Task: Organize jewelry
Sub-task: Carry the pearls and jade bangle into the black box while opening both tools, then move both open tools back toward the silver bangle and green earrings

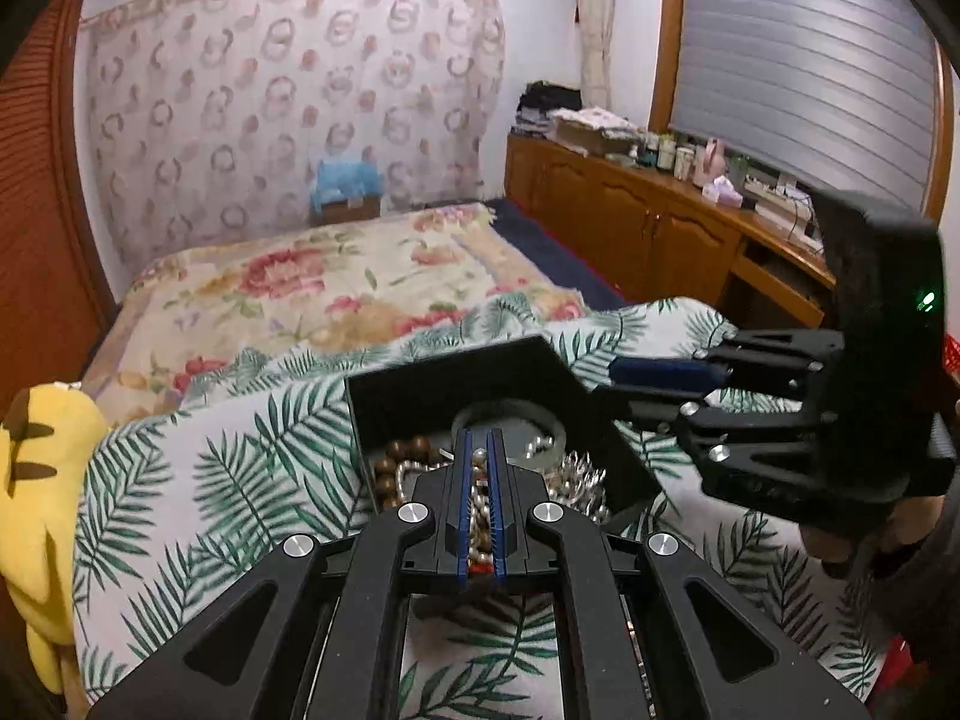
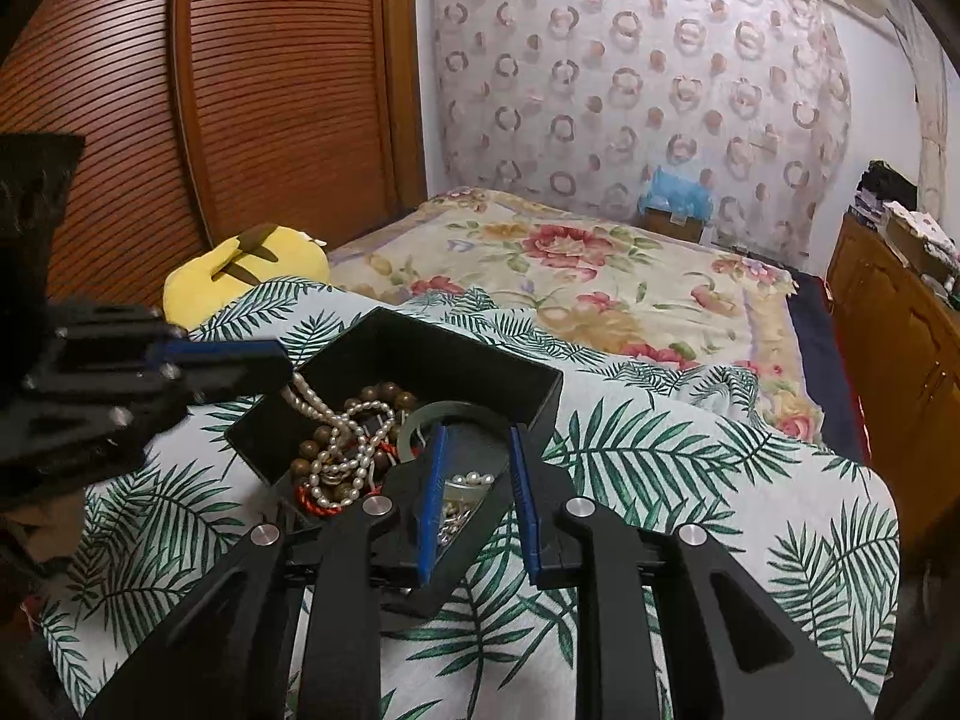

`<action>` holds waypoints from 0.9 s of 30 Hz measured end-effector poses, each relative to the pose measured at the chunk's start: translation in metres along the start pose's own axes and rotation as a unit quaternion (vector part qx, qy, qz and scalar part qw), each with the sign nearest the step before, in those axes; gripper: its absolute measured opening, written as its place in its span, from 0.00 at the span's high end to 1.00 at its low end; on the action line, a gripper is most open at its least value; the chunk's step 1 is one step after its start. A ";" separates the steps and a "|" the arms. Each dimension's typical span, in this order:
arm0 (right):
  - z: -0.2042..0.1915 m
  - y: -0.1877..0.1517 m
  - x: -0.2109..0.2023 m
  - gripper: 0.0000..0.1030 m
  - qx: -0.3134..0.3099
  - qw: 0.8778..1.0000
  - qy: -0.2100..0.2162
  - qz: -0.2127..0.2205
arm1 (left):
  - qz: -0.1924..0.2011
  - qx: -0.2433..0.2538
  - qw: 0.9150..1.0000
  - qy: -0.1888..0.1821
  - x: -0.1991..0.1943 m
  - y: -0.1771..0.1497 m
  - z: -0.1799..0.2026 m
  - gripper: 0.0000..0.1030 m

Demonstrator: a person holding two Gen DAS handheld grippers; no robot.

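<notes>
Where black box sits, bracelet half hidden, beads tangled

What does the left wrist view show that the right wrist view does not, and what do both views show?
Only the left wrist view shows the window blind and the cluttered top of the wooden cabinet. Only the right wrist view shows the full slatted wooden door and the pearl strand hanging from the left gripper into the box. Both show the black box of jewelry on the palm-leaf cloth, the green bangle, the yellow plush toy and the flowered bedspread.
</notes>
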State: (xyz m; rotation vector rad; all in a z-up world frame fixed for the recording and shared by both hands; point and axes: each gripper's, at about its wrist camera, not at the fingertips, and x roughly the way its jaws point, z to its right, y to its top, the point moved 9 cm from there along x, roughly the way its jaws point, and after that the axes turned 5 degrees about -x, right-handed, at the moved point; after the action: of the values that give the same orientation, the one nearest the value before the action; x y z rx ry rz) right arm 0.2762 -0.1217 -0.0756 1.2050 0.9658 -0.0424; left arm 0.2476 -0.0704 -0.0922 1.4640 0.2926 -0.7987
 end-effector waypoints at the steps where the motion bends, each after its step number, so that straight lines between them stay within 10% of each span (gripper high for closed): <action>1: -0.001 -0.002 -0.001 0.77 0.000 1.000 -0.001 -0.002 | -0.002 0.000 1.000 -0.001 0.000 -0.002 0.000 0.96; 9: -0.008 -0.012 -0.017 0.77 0.006 1.000 -0.004 -0.005 | -0.009 0.001 1.000 0.008 0.002 -0.010 0.000 0.96; 13: -0.011 -0.018 -0.028 0.77 0.008 1.000 -0.007 -0.004 | -0.010 -0.004 1.000 0.010 -0.001 -0.014 -0.002 0.55; 20: -0.020 -0.035 -0.049 0.77 0.025 1.000 -0.007 0.001 | 0.004 -0.010 1.000 0.006 -0.020 -0.020 0.000 0.21; 27: -0.035 -0.064 -0.067 0.57 0.042 0.999 0.000 0.000 | -0.008 -0.013 1.000 0.010 -0.030 -0.045 0.003 0.09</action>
State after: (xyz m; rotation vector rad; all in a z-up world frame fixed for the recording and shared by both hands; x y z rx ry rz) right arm 0.1815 -0.1497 -0.0816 1.2829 0.9714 -0.0838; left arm 0.1963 -0.0604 -0.1071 1.4469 0.3290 -0.7907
